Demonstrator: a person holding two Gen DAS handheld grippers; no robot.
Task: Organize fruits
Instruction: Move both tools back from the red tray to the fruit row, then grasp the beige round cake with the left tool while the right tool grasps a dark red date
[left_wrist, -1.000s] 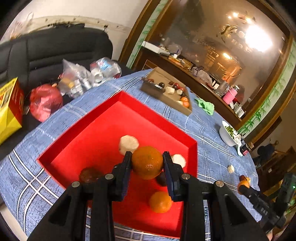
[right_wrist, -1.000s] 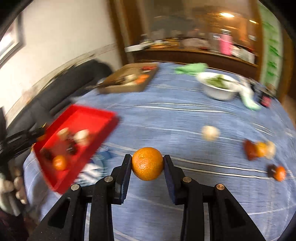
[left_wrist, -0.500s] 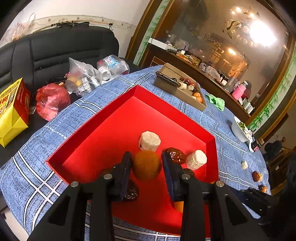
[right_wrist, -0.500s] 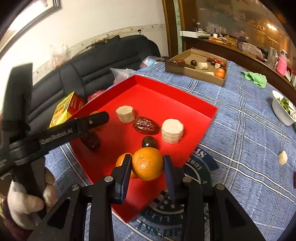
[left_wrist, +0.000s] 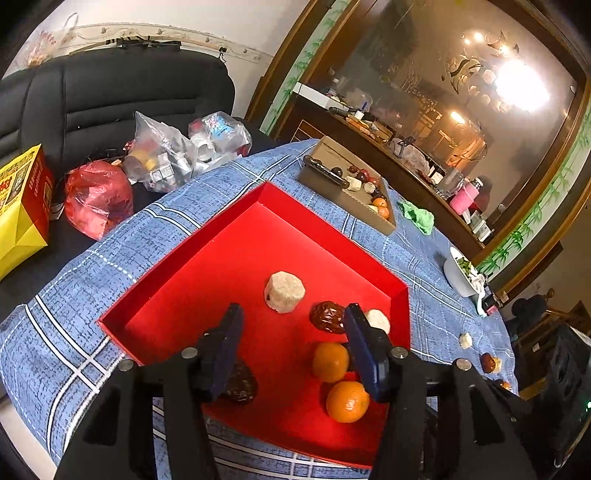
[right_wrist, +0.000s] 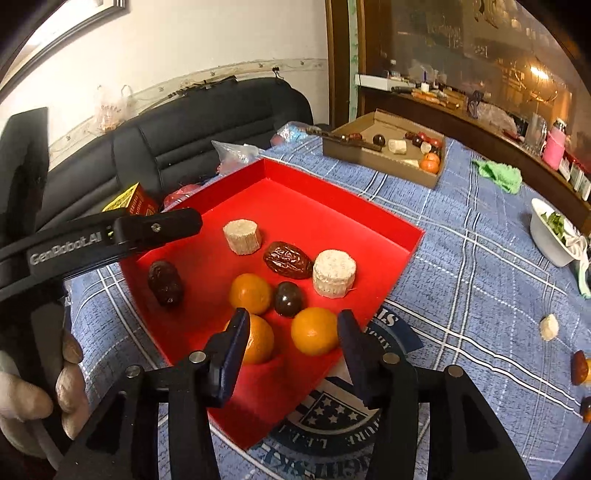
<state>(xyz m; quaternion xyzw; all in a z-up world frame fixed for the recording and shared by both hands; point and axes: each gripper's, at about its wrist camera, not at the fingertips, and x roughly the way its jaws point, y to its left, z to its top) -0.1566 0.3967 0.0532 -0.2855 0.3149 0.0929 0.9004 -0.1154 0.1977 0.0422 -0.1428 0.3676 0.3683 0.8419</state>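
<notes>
Both oranges you were gripping a second ago now lie loose in the red tray (right_wrist: 399, 254), and your right hand has come across from the open tablecloth to the tray's near corner.

Your right gripper (right_wrist: 291, 332) has its jaws opening; the orange (right_wrist: 314, 330) you let go sits between them on the tray floor, close to the right finger, with no pad pressing it. A second orange (right_wrist: 258, 343) lies at its 9 o'clock, partly behind the left finger, and a third orange (right_wrist: 251, 293) sits at 11 o'clock. A dark round fruit (right_wrist: 290, 299) rests just beyond, at 12 o'clock.

Your left gripper (left_wrist: 291, 332) is also opening, jaws fairly wide, with only bare tray floor between them. In its view, two oranges lie at 4 o'clock of the gap, beside the right finger.

Deeper in the tray are a wrinkled date (right_wrist: 288, 260), a pale cylinder piece (right_wrist: 334, 273) touching it at 3 o'clock, another pale piece (right_wrist: 242, 236) at 10 o'clock, and a dark date (right_wrist: 166, 282) well to the left.

More fruit lies on the blue tablecloth (right_wrist: 480, 258) at 3 o'clock, and a cardboard box (right_wrist: 384, 158) with fruit stands at 1 o'clock.
</notes>
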